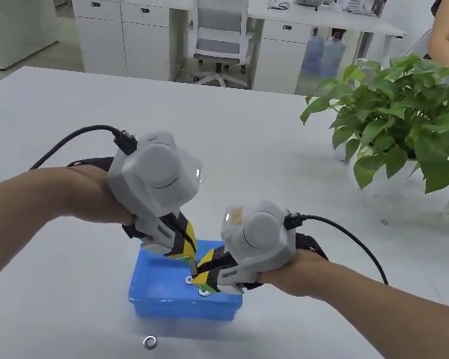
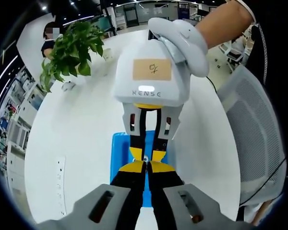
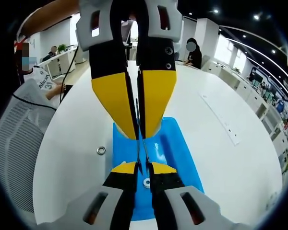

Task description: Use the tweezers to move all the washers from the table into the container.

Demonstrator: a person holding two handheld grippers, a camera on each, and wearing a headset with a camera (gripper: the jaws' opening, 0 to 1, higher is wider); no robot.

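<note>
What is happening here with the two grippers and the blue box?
A person holds the left gripper and the right gripper over the blue container, tips meeting. Both seem shut on the thin tweezers running between their jaws. One washer lies in the container; another washer waits on the table.

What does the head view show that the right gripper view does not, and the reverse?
The head view adds the potted plant on the table and an office chair beyond it. The right gripper view adds the thin tweezers between the yellow pads of the left gripper, and a white strip on the table. Both share the blue container, a washer lying on the table beside it, and the right gripper over the container.
</note>
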